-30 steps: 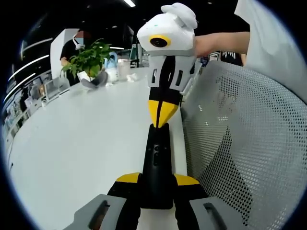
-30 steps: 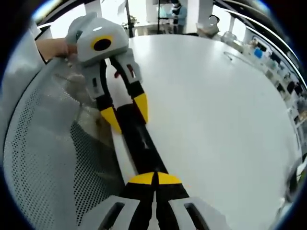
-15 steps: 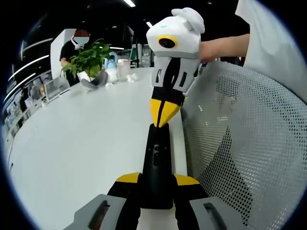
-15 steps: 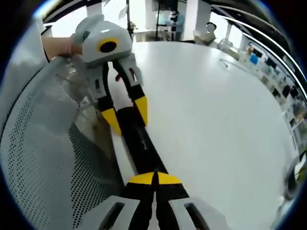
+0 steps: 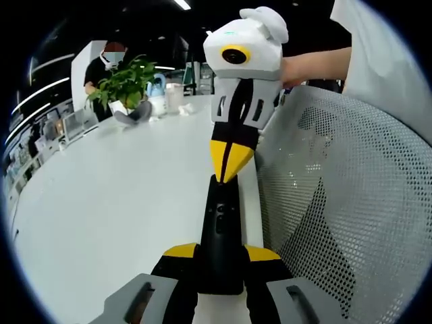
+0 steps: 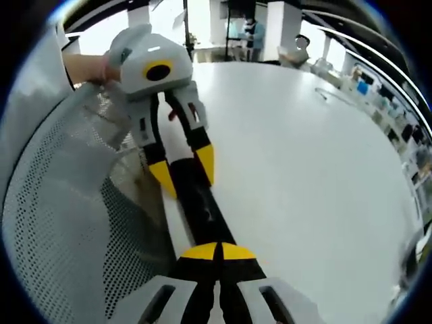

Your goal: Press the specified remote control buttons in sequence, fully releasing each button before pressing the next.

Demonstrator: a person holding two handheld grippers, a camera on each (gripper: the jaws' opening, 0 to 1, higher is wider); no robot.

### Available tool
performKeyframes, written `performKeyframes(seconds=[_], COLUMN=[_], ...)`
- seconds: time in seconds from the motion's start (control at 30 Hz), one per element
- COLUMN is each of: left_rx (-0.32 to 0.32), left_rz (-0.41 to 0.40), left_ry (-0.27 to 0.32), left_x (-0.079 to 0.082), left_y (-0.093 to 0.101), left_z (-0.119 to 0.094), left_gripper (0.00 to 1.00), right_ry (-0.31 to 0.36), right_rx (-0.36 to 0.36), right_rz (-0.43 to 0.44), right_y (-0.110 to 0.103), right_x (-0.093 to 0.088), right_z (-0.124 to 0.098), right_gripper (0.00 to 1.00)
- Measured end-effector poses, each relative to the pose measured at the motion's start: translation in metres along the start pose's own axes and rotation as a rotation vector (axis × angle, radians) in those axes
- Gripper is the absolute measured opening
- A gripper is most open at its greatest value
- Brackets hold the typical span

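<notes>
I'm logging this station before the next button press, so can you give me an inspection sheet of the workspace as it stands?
Surface: white table, bare and matte where it shows, near edge running along a mesh chair back.
Job's things: black remote control lying near the table edge, buttons facing up.
Clutter: potted plant and small items at the far end of the table.
Grippers: left gripper clamped across the remote's end; right gripper shut, tips at the remote's far end, contact cannot be told.
Cables: nothing seen.
Surroundings: person standing behind the plant; shelving along the far wall; ceiling strip lights; a hand holding the right gripper.
</notes>
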State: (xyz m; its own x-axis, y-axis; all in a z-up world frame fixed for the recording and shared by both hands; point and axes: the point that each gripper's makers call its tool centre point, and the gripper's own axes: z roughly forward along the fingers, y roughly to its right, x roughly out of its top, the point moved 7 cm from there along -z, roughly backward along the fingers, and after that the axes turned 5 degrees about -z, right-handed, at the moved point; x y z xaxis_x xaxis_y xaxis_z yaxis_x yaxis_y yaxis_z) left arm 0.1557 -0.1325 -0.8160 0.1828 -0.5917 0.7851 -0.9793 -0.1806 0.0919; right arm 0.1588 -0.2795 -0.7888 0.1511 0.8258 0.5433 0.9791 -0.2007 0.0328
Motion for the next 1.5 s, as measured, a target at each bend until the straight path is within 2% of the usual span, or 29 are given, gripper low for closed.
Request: performKeyframes(seconds=[0.53,0.7,1.27,1.43,1.5], left_rx=[-0.003,-0.003,-0.006,-0.007,-0.008], left_rz=[0.001,0.001,0.002,0.005,0.005], left_ry=[0.004,0.004,0.004,0.002,0.003], left_x=[-0.0002,-0.0001,-0.0006,-0.0003,-0.0001], left_y=[-0.0001,0.0,-0.0003,-0.0004,-0.0003], left_z=[-0.0003,-0.0003,-0.0001,0.0,0.0], left_gripper=[0.25,0.25,0.25,0.25,0.25], right_ry=[-0.047,-0.077,-0.104,-0.145,-0.151], right_rx=[0.033,0.037,0.038,0.025,0.031], right_rz=[-0.06,-0.109,-0.106,-0.189,-0.191], right_y=[0.0008,-0.0004,0.0,-0.003,-0.0018], right_x=[0.0018,0.0035,0.0055,0.0079,0.0082], right_z=[0.0043,0.0048,0.0065,0.0079,0.0078], right_gripper=[0.0,0.0,0.0,0.0,0.0])
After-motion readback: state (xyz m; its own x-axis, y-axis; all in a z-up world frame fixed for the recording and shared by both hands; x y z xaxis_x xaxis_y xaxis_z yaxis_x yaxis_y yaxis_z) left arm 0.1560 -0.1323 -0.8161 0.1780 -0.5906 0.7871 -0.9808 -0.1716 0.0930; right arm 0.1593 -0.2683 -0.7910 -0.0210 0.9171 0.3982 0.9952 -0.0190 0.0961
